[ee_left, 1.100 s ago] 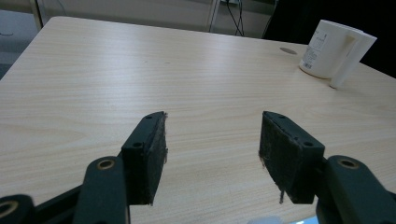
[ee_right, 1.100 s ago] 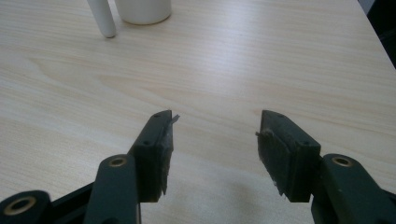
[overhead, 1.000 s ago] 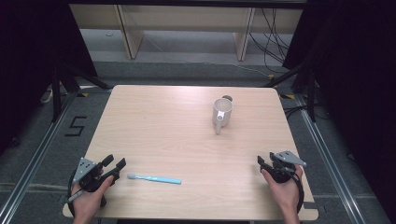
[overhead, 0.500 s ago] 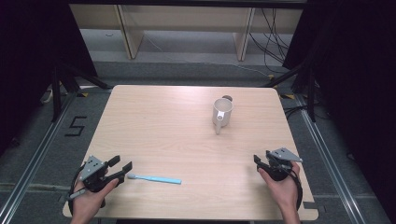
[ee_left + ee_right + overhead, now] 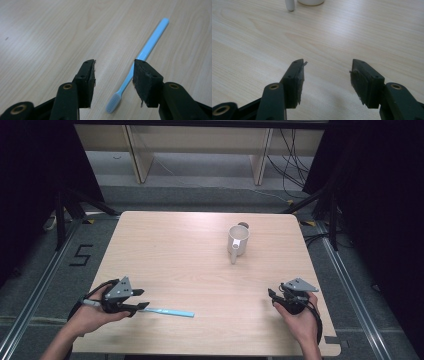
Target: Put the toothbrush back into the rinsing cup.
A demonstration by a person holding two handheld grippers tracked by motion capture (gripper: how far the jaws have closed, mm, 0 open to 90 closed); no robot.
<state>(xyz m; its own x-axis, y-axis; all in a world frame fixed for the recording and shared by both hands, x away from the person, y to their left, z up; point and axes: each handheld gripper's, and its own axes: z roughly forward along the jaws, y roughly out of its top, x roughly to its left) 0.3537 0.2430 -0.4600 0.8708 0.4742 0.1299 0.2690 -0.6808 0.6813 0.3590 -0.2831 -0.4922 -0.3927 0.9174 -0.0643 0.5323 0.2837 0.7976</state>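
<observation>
We hold the left gripper near the table edge at about seven o'clock, with its jaws wide apart and nothing between them yet. The toothbrush lies flat on the table just beside this gripper, and its handle runs toward three o'clock. In the left gripper view the brush head sits between the two jaws, and the pale blue handle passes close by the right jaw and goes on toward one o'clock.

We judge that the toothbrush is very light, stiff and made of smooth plastic, so it may slip or turn when the pads close on it. It is also thin and lies low on the wood, so we must bring the jaws down almost to the surface. We think the best place to take it is the neck or the lower handle, just past the head, and not the bristles, which are soft and give way.

The right gripper rests at about five o'clock, also wide open and empty. The white mug stands well apart, at about one o'clock, with its handle turned toward us.
</observation>
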